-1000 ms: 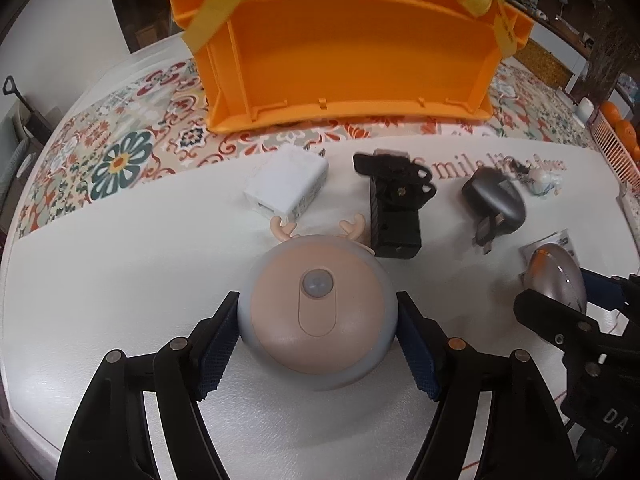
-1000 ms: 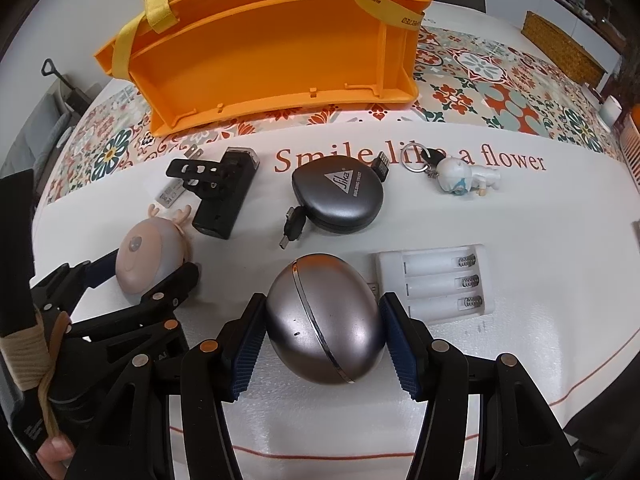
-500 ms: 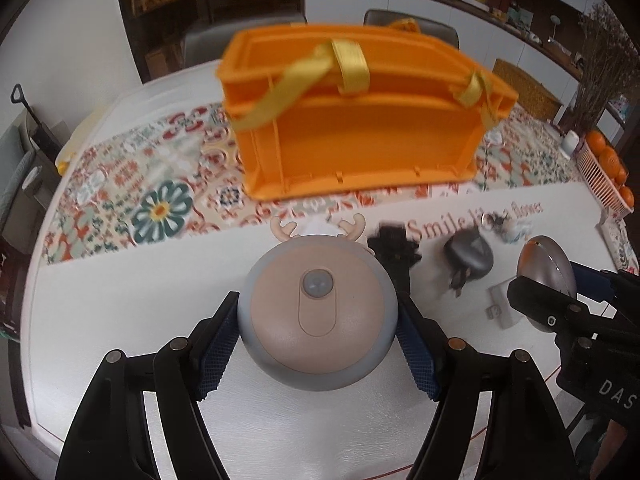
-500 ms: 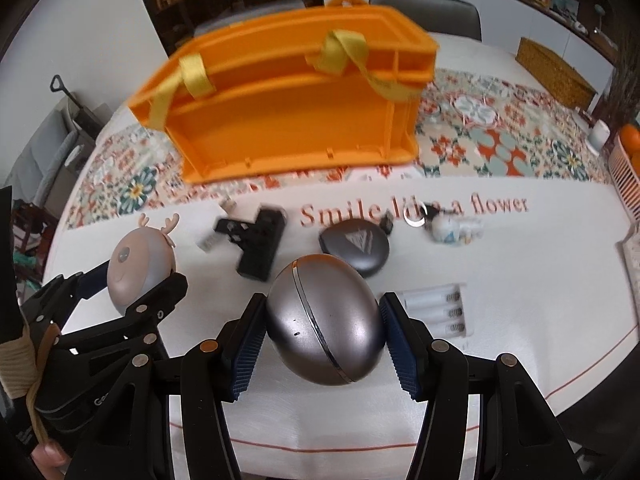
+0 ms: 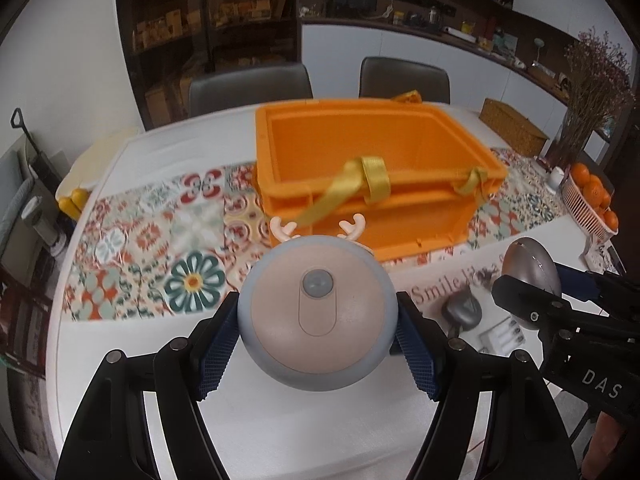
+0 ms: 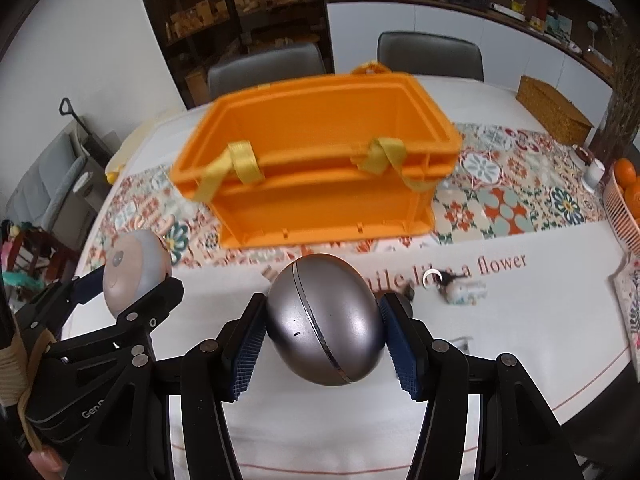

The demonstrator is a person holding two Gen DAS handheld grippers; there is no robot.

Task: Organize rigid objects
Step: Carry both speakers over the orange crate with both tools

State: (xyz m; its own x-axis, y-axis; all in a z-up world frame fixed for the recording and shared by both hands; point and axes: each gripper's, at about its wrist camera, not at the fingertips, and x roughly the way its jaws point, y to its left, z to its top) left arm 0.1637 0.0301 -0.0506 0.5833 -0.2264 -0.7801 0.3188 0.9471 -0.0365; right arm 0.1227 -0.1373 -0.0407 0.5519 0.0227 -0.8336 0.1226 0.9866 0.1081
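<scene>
Left wrist view: reindeer night light [image 5: 318,316], round, grey-rimmed with peach face and small antlers, clamped between the blue pads of the left gripper [image 5: 318,336] and held clear above the white table [image 5: 132,344]. Right wrist view: silver egg-shaped case [image 6: 325,320], clamped likewise in the right gripper [image 6: 323,334], also off the table.

Destination, as judged: orange storage bin [image 5: 372,168] with yellow strap handles, standing ahead of both tools on the patterned table runner [image 5: 160,248]. What shows of its interior looks bare; the near floor is hidden by its wall.

Progress, as judged: early. Two items are lifted, none visibly deposited. Each must clear the near wall and the drooping straps, the likeliest snag.

Left on the table, below and beyond the tools:
- dark grey round cable reel [image 5: 462,310], right of the left gripper;
- white battery holder [image 5: 506,334], beside the reel;
- small figurine keychain [image 6: 460,286], right of the right gripper, by the "a flower" lettering.

Surroundings: two chairs [image 6: 430,54] beyond the bin, basket of oranges [image 5: 592,200] far right, wicker box [image 6: 554,110].
</scene>
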